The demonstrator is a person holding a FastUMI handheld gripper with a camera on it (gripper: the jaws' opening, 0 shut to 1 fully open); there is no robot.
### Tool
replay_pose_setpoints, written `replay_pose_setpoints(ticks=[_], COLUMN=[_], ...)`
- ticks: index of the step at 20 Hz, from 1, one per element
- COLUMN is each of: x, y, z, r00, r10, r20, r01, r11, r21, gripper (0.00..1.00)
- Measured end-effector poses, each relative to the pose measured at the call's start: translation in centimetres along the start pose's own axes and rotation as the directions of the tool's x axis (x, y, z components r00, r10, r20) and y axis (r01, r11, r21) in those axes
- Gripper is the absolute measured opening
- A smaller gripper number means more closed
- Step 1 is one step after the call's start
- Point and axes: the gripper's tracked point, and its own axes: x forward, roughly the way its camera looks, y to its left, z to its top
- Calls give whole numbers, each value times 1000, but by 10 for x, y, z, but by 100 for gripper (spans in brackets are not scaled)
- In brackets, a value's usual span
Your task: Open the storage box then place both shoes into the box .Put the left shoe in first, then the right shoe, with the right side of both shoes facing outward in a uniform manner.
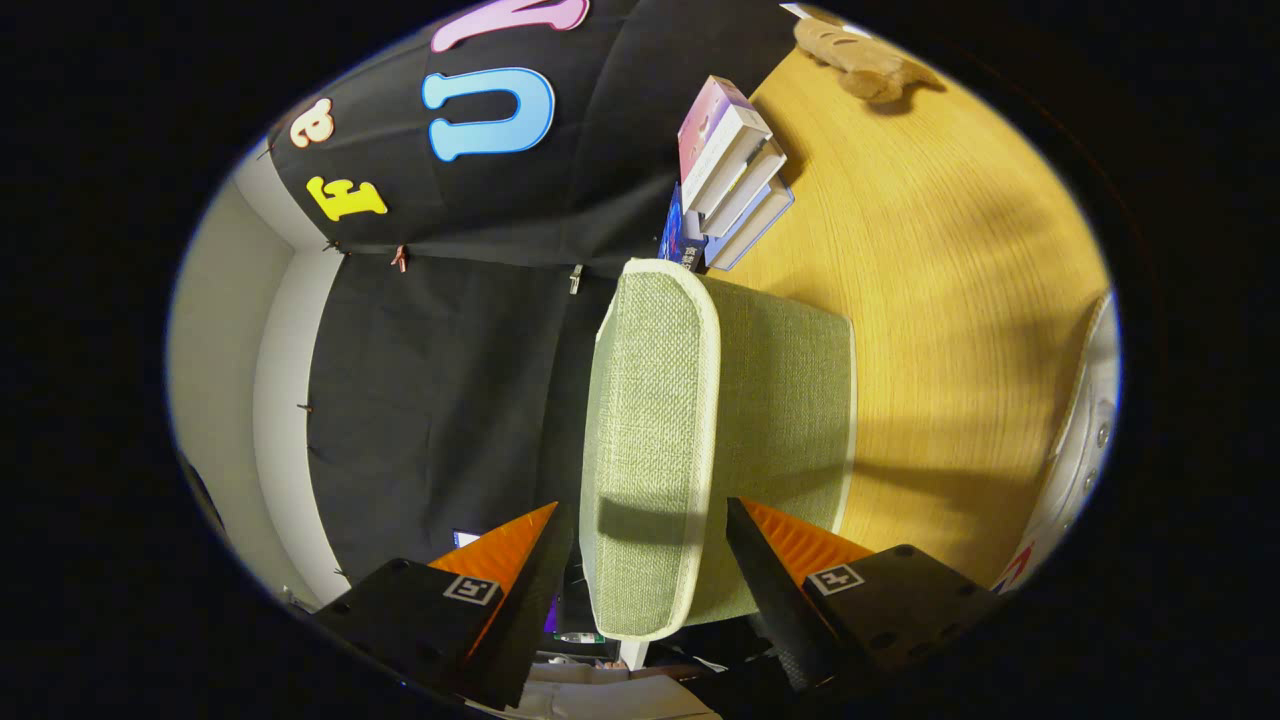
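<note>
The box (720, 400) is green woven fabric with pale piping, standing on the tabletop (950, 300); its lid (650, 440) sits between the fingers of the tongs (650, 560), which stand apart on either side of its edge without clearly pressing it. It looks light and soft-walled, so the stiffer piped rim seems the best hold. The view is rolled sideways, so the hand appears turned onto its side. Beyond lie books (735, 170) and a plush toy (860, 55); a shoe (1085, 440) sits well apart.
</note>
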Motion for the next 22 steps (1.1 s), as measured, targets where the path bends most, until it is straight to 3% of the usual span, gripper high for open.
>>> replay_pose_setpoints(ticks=[2, 4, 8, 11, 17, 22], x=[6, 8, 0, -13, -15, 4], y=[2, -3, 0, 12, 60, 133], z=[-2, -2, -3, 14, 8, 8], r00=[999, 999, 998, 991, 980, 969], r10=[35, 33, 62, 95, 153, 208], r20=[-3, -7, -5, 91, 125, 131], r01=[-34, -32, -61, -101, -157, -199], r11=[999, 999, 995, 993, 987, 977], r21=[27, 44, 77, 55, 19, -79], gripper=[95, 71, 58, 9, 5, 5])
